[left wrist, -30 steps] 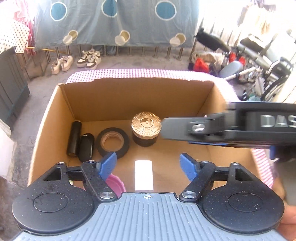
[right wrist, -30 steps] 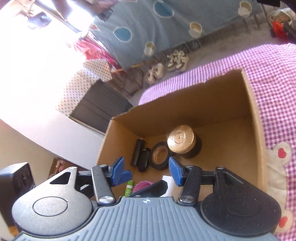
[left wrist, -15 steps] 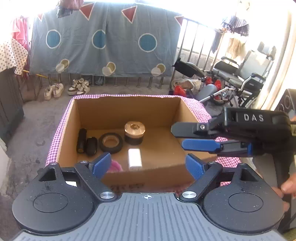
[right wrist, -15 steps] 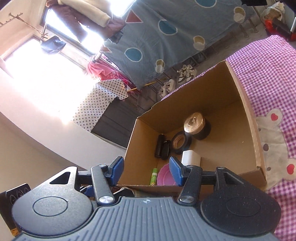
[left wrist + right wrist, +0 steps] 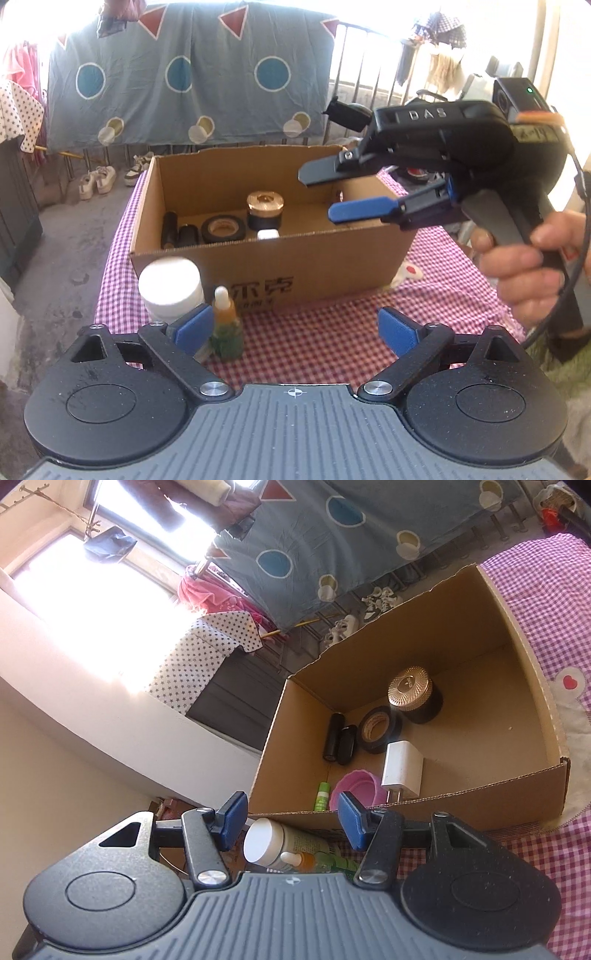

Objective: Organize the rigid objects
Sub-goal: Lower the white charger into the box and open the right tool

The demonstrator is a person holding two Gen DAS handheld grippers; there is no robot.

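Observation:
An open cardboard box (image 5: pixel 332 266) (image 5: pixel 480 812) stands on the checked cloth. Inside it are a gold-lidded black jar (image 5: pixel 265 210) (image 5: pixel 413 694), a black tape roll (image 5: pixel 223 229) (image 5: pixel 380 729), two black cylinders (image 5: pixel 340 738), a white charger (image 5: pixel 402 771), a pink lid (image 5: pixel 354 786) and a green glue stick (image 5: pixel 322 795). In front of the box stand a white-capped jar (image 5: pixel 171 286) (image 5: pixel 264 843) and a dropper bottle (image 5: pixel 225 321). My left gripper (image 5: pixel 295 328) hovers before them, jaws opening, gripping nothing. My right gripper (image 5: pixel 325 195) (image 5: pixel 291 819) hangs open and empty over the box's near right corner.
A hand (image 5: pixel 524 266) holds the right gripper at the right. The purple checked cloth (image 5: pixel 332 332) ends at the table's left edge, with grey floor (image 5: pixel 66 240) and shoes (image 5: pixel 96 181) beyond. A blue curtain (image 5: pixel 184 74) hangs behind.
My left gripper has drawn back from over the box to in front of it and its jaws have widened. The white-capped jar and dropper bottle came into view. The right gripper also backed away.

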